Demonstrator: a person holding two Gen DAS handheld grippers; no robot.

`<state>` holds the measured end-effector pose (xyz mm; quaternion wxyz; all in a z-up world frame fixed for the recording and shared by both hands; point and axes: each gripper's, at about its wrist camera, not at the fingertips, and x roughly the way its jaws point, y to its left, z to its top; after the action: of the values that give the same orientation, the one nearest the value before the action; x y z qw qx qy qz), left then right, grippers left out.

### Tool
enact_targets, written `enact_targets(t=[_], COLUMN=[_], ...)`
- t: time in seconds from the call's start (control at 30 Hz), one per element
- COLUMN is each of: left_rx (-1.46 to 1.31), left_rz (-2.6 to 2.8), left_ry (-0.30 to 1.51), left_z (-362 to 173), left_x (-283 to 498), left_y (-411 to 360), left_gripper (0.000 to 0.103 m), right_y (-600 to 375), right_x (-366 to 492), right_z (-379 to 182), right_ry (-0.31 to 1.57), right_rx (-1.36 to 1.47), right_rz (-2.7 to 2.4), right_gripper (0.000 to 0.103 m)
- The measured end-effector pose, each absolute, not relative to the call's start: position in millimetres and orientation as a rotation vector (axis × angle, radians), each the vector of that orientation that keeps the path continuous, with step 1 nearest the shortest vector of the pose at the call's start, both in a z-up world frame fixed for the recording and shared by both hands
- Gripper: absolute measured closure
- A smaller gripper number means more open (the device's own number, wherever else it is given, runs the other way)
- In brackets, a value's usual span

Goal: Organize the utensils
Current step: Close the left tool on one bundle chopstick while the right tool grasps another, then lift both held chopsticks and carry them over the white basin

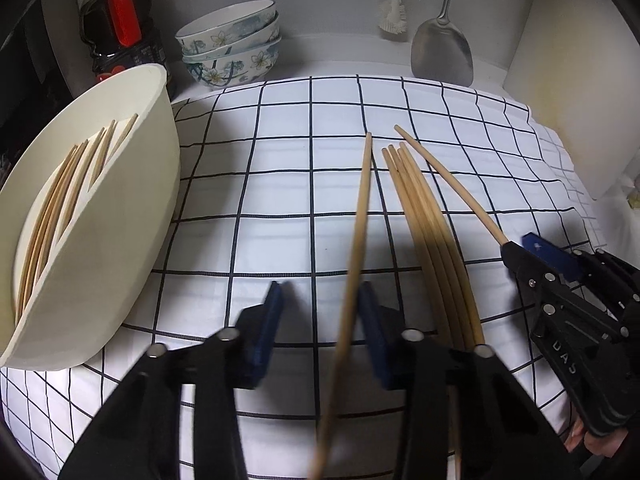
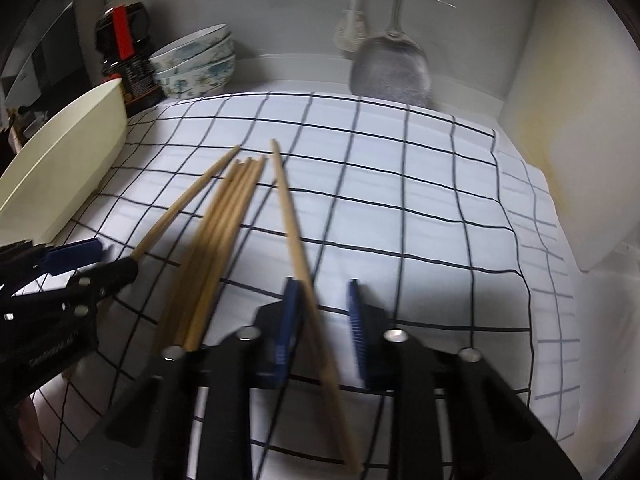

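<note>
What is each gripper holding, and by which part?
Nothing is clamped. The left gripper, open, straddles one chopstick toward its near end; the right gripper, open, straddles another chopstick likewise.

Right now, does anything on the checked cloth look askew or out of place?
Yes. Two wooden chopsticks splay away from the bundle of wooden chopsticks: one between the left gripper's open fingers, one running to the right gripper.

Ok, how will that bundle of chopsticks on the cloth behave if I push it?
The chopstick bundle lies loose and looks round, so it would likely roll apart. The sticks look thin, stiff wood: probably light.
</note>
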<state>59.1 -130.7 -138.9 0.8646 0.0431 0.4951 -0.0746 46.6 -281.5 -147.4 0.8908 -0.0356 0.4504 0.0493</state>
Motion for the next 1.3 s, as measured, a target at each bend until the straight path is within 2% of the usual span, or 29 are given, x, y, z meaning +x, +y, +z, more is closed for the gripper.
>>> enact_targets(t=[0.07,0.2,0.63,1.0,1.3], left_rx=[0.09,0.087,0.044,0.025,-0.021], left_rz=[-0.155,-0.152,-0.242,-0.276,-0.253], left_ry=[1.036,1.045,1.123,1.037,0.944], left_z=[-138,-136,-119,-58,-10], left_x=[58,55,32,23,23], left_y=[-131,-131,-119,-99,-48], left_gripper=[0.09,0.096,0.096,0.096,0.096], right_y=[-278,-285,-292,-281,-240], right_x=[46,43,13,-5,2], right_z=[-147,-146,-122,-69,-22], right_ry=[0.94,0.954,0.945,0.867,0.785], right_rx=[-0.082,-0.021,0.123,0.137,0.113], right_rz=[0.106,0.106,0.097,0.1,0.143], right_gripper=[0.095,0.097,0.097,0.097,0.097])
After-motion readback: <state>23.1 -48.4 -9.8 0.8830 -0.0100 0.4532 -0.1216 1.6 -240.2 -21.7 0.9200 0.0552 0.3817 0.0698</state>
